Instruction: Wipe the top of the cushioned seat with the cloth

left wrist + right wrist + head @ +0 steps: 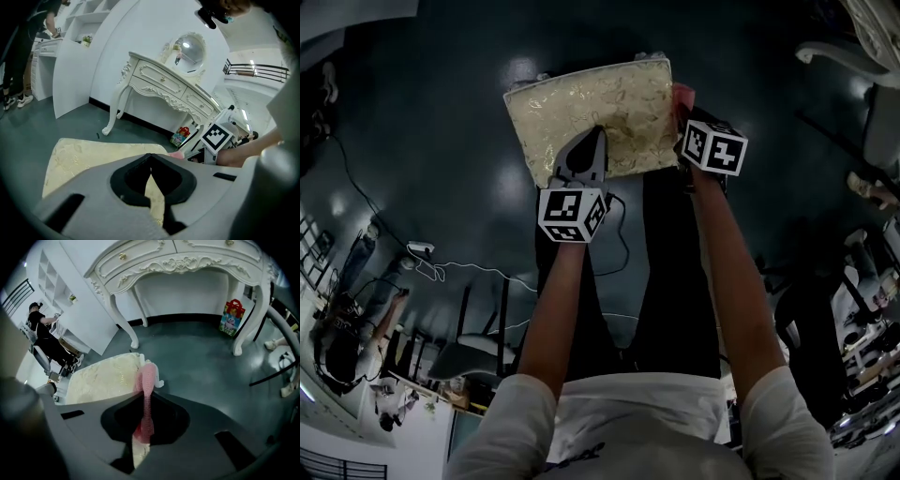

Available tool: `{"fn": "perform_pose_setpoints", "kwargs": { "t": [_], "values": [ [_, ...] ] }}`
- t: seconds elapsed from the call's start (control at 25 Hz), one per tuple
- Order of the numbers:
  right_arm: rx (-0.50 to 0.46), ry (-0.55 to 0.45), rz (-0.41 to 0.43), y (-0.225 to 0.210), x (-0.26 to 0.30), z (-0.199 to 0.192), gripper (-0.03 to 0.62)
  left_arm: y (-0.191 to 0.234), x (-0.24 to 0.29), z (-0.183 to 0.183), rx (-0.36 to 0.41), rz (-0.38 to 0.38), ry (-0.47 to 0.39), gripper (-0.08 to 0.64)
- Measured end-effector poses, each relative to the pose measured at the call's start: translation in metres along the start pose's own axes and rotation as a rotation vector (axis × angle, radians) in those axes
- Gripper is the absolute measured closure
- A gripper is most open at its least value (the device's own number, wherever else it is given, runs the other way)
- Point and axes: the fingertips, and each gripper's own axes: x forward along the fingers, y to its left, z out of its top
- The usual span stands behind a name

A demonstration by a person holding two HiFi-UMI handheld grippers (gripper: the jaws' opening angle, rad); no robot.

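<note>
Grippers in both hands reach forward and down over a cream cushioned seat (591,108). The right gripper (144,397) is clamped on a pink cloth (146,380), which pokes out past its tips and droops. In the head view we see that cloth (682,94) just at the seat's right edge, near the far corner, with the right gripper (684,122) beside the seat, not over it.

The seat's top therefore lies to the left of the cloth, and its long side runs left to right across our view. The left gripper (150,157) has its jaws together with nothing between them. Its tips (592,141) sit over the near middle of the seat, though we cannot tell whether they touch.

We judge that the cloth at the edge fits either the start of a sweep across the top or the end of one.

Around the seat is dark floor (441,141). Beyond it stands a white dressing table (187,263), and under that a colourful gift bag (233,315), contents unseen.
</note>
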Motion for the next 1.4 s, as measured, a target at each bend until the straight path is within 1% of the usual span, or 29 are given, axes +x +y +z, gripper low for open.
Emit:
{"fn": "perform_pose_setpoints", "kwargs": {
  "t": [0.12, 0.24, 0.32, 0.4, 0.48, 0.56, 0.64, 0.72, 0.84, 1.0, 1.12, 1.24, 1.4],
  "values": [
    [0.018, 0.014, 0.011, -0.007, 0.008, -0.003, 0.566, 0.002, 0.000, 0.002, 0.013, -0.002, -0.007, 0.545],
    [0.039, 0.015, -0.010, -0.009, 0.008, -0.005, 0.566, 0.010, -0.005, 0.004, 0.017, 0.006, -0.013, 0.546],
    [0.067, -0.008, -0.022, -0.003, 0.000, -0.002, 0.565, 0.020, -0.011, 0.006, 0.011, 0.022, -0.021, 0.546],
    [0.099, -0.042, 0.005, 0.014, -0.010, 0.002, 0.565, 0.031, -0.019, 0.008, -0.003, 0.043, -0.033, 0.546],
    [0.111, -0.065, 0.081, 0.047, -0.017, 0.004, 0.565, 0.042, -0.029, 0.010, -0.019, 0.066, -0.046, 0.546],
    [0.090, -0.058, 0.178, 0.091, -0.020, 0.001, 0.565, 0.054, -0.041, 0.011, -0.035, 0.088, -0.056, 0.546],
    [0.055, -0.021, 0.282, 0.141, -0.015, -0.009, 0.565, 0.069, -0.054, 0.012, -0.051, 0.112, -0.065, 0.546],
    [0.023, 0.031, 0.365, 0.190, -0.004, -0.024, 0.565, 0.088, -0.069, 0.012, -0.066, 0.142, -0.075, 0.546],
    [-0.030, 0.085, 0.444, 0.253, 0.014, -0.045, 0.565, 0.121, -0.093, 0.011, -0.084, 0.185, -0.090, 0.546],
    [-0.074, 0.141, 0.514, 0.314, 0.038, -0.062, 0.565, 0.162, -0.123, 0.010, -0.099, 0.240, -0.107, 0.546],
    [-0.081, 0.193, 0.537, 0.344, 0.053, -0.074, 0.565, 0.185, -0.143, 0.008, -0.118, 0.277, -0.112, 0.546],
    [-0.103, 0.231, 0.498, 0.357, 0.068, -0.085, 0.565, 0.200, -0.155, 0.006, -0.129, 0.294, -0.112, 0.546],
    [-0.110, 0.218, 0.463, 0.357, 0.071, -0.088, 0.565, 0.207, -0.159, 0.003, -0.135, 0.298, -0.112, 0.546]
  ]
}}
